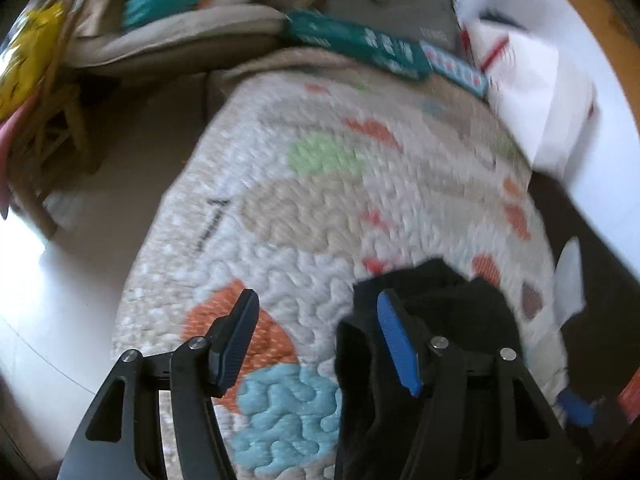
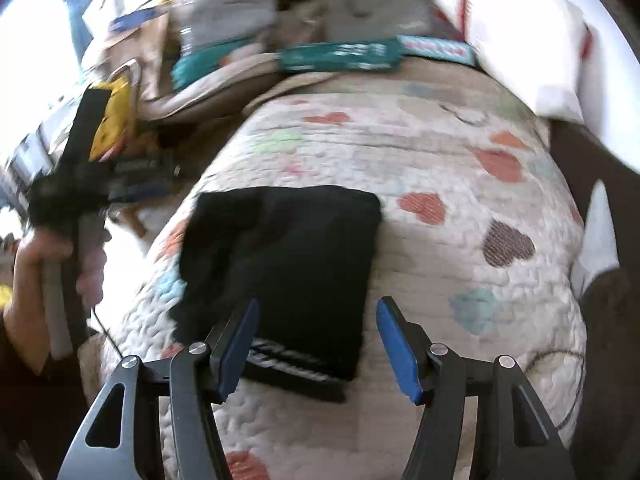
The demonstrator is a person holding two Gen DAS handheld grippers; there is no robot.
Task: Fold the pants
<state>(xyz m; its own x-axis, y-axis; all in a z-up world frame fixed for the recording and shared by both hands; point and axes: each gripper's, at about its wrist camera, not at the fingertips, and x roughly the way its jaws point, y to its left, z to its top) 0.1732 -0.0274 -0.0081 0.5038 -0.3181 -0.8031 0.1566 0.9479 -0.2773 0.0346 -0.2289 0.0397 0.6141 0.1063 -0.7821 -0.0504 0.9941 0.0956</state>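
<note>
Nearest the left wrist lens, the left tool (image 1: pixel 318 344) stands with its jaws spread wide and nothing between them; black cloth bunches around and behind its right finger, but whether it touches is unclear. The right tool (image 2: pixel 318 346) is likewise spread wide and holds nothing, hovering over the near edge of the pants.

The quilt (image 2: pixel 460 248), white with coloured hearts, covers the bed in both views. Only the right wrist view shows the pants (image 2: pixel 288 264) whole: a black folded rectangle lying flat on the quilt's left half, white lettering at its near end. The left view shows just a dark heap of them (image 1: pixel 436 312). The right view alone catches the person's left hand (image 2: pixel 30 256) gripping the other tool's handle beyond the bed's left edge. A white pillow (image 2: pixel 532 52) lies at the far right corner in both views.
</note>
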